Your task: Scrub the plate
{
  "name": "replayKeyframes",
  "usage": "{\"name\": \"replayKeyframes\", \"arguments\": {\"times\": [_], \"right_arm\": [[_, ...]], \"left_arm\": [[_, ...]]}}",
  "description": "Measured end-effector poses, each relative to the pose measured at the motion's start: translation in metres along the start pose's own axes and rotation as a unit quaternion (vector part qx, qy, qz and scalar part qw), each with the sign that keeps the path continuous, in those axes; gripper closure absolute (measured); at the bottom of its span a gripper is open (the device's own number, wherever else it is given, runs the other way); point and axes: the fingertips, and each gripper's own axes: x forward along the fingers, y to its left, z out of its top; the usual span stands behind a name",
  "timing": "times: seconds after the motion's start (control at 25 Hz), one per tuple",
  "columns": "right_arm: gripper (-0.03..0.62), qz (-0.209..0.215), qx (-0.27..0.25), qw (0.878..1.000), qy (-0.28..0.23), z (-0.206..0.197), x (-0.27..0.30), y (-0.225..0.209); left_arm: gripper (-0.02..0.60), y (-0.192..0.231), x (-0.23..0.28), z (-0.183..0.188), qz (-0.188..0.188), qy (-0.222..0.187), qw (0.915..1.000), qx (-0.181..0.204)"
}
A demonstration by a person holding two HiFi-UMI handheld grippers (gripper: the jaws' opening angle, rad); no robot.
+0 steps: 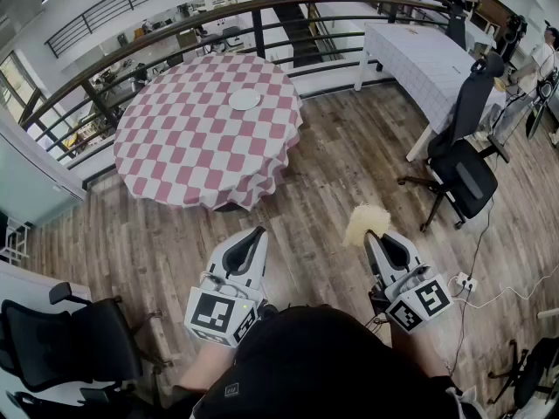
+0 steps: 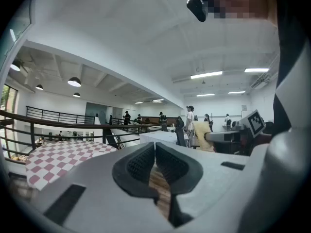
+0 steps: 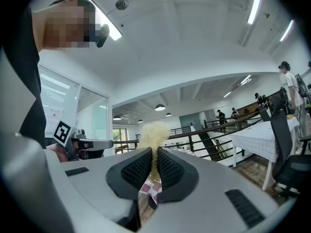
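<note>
Bare wooden plank floor (image 1: pixel 336 168) lies open across the frame's centre, up to the round table in pink-and-white checked cloth (image 1: pixel 188 142) at upper left. One small white round plate (image 1: pixel 244 99) sits on it. Obstructions: black swivel office chair (image 1: pixel 461 164) at right, second black office chair (image 1: pixel 74 343) at lower left, dark curved metal railing (image 1: pixel 175 31) along the top.

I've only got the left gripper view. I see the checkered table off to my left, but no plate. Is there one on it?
Observer: Yes. The head view shows a white plate lying on the far side of the checkered table.
Operator: Is the right tool actually clamped on that yellow thing?
Observer: The right gripper view shows the right tool shut on a pale yellow scrubber, whose fluffy head sticks out past the tips.
Operator: What lies between us and the table?
Observer: In the head view, a stretch of wooden floor lies between the table's edge and the left tool; neither tool is over the table.
</note>
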Motion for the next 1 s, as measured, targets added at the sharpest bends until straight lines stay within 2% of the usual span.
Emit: {"name": "replayKeyframes", "arguments": {"times": [0.52,1.0], "right_arm": [[0.554,0.003,0.027,0.999,0.026,-0.012,-0.013,-0.018],[0.554,-0.019,0.049,0.998,0.020,-0.010,-0.077,-0.092]], "left_arm": [[0.566,-0.016,0.019,-0.009,-0.004,0.014,0.9999,-0.003],[0.566,-0.083,0.072,-0.013,-0.012,0.020,0.9997,-0.002]]}}
